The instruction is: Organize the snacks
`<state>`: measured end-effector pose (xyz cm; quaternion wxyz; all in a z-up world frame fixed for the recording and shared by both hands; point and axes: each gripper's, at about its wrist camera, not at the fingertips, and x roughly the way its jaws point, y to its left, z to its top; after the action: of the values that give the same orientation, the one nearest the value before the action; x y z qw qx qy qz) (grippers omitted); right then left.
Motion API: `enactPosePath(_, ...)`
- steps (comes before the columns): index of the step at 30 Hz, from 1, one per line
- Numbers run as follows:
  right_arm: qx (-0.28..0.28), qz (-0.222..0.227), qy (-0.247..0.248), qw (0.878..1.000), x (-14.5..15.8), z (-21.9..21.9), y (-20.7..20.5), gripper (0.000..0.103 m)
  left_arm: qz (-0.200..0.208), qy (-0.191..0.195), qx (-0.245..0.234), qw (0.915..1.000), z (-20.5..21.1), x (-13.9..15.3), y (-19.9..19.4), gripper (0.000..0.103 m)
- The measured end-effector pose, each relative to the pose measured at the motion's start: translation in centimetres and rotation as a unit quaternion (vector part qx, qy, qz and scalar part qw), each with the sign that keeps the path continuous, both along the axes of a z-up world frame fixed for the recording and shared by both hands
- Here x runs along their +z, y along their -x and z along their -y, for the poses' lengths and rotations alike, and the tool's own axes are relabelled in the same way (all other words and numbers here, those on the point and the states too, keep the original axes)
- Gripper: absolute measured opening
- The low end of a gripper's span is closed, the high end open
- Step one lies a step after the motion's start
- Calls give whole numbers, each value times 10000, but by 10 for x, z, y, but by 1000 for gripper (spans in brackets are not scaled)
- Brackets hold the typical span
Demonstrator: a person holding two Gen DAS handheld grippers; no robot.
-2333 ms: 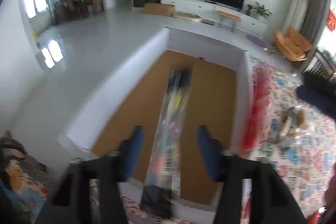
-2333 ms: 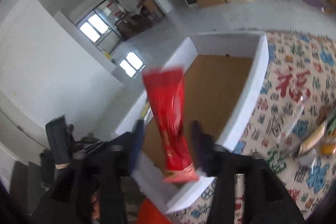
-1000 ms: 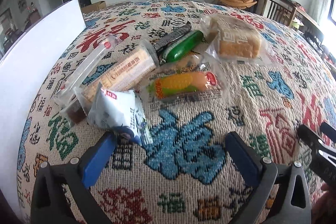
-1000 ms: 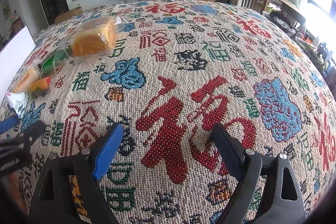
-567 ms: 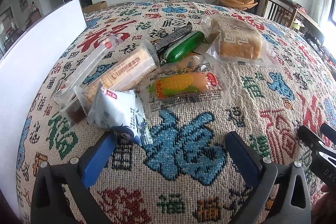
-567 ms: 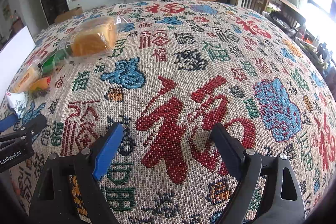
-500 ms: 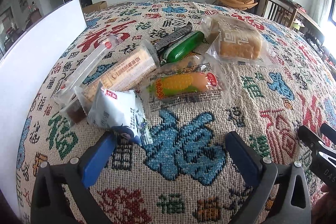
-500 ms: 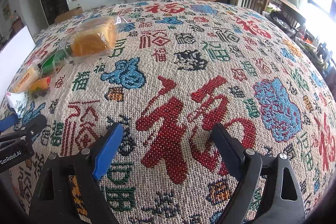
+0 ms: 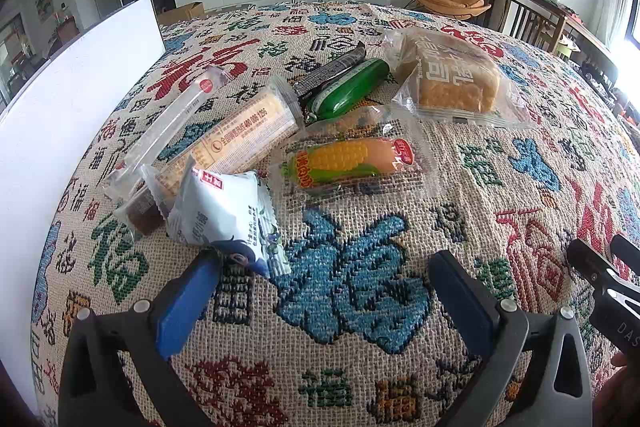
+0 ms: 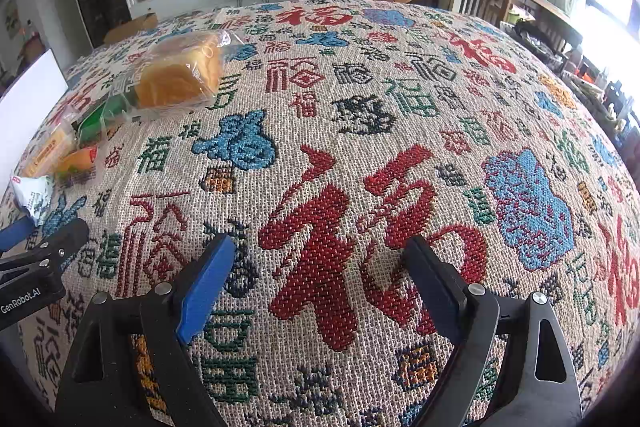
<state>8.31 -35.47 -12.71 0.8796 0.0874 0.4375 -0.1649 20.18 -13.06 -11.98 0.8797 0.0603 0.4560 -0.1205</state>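
I see both tools spread apart, empty: left tool (image 9: 324,291) lower centre below the white snack packet (image 9: 220,211); right tool (image 10: 320,275) over bare patterned cloth (image 10: 360,147).

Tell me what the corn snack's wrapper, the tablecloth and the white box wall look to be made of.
Corn snack wrapper: thin clear plastic film, glossy; it glints and the cloth shows through its crinkled edges. Tablecloth: thick woven fabric, matte; a coarse weave grid shows in the coloured characters. White box wall: smooth, flat, matte white sheet, probably coated cardboard or foam board; the look leaves it open.
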Motion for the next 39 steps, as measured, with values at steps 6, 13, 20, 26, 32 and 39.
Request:
enactPosePath(6, -1, -1, 0, 10000, 0, 0, 0, 89, 0, 0, 0, 10000, 0, 0, 0, 103)
enactPosePath(13, -2, -3, 1, 10000, 0, 0, 0, 89, 0, 0, 0, 10000, 0, 0, 0, 103)
enactPosePath(20, -3, -4, 0, 10000, 0, 0, 0, 89, -1, 0, -1, 10000, 0, 0, 0, 103)
enactPosePath(26, -3, -7, 4, 10000, 0, 0, 0, 89, -2, 0, -2, 10000, 0, 0, 0, 103)
enactPosePath(32, -6, -12, 18, 10000, 0, -1, 0, 89, -3, 0, -3, 10000, 0, 0, 0, 103)
enactPosePath(39, -13, -13, 7, 10000, 0, 2, -1, 89, -4, -1, -3, 10000, 0, 0, 0, 103)
